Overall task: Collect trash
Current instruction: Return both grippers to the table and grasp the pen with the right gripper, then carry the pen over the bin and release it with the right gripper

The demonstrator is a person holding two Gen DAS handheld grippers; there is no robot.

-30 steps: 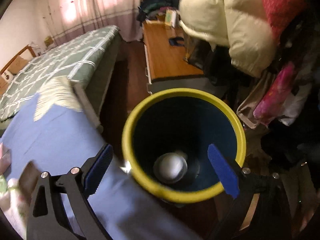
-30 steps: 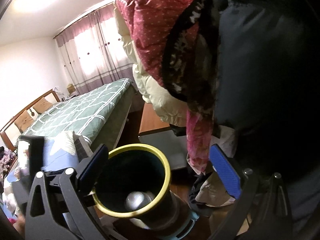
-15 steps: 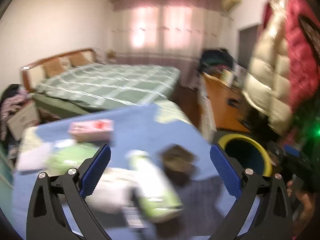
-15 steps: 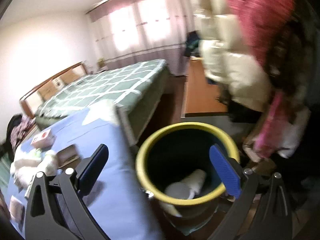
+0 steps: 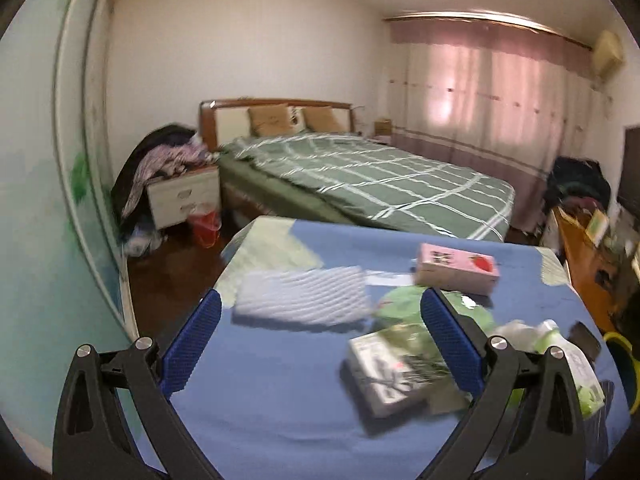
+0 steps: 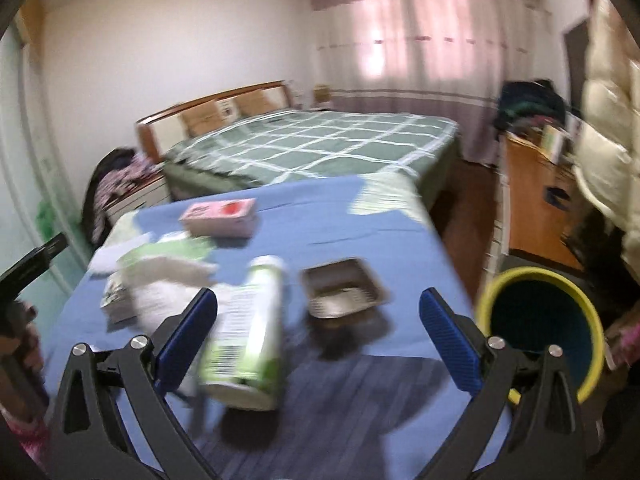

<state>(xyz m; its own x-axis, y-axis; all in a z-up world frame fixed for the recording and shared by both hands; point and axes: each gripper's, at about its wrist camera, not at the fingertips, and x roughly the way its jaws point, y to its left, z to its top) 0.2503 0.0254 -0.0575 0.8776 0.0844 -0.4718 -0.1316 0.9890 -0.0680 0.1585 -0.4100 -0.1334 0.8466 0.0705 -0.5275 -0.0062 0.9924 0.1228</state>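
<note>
Bottle lies, seemingly, between right claw tips.

The left gripper is no longer held over the yellow bin; it is now turned to the blue table, and the bin is seen only at the far right edge. The white pack, the pink box and the printed packet are now seen in front of it. The right gripper is also swung away from the bin, and the green bottle and the small metal tray are now seen between its wide-apart fingers
</note>
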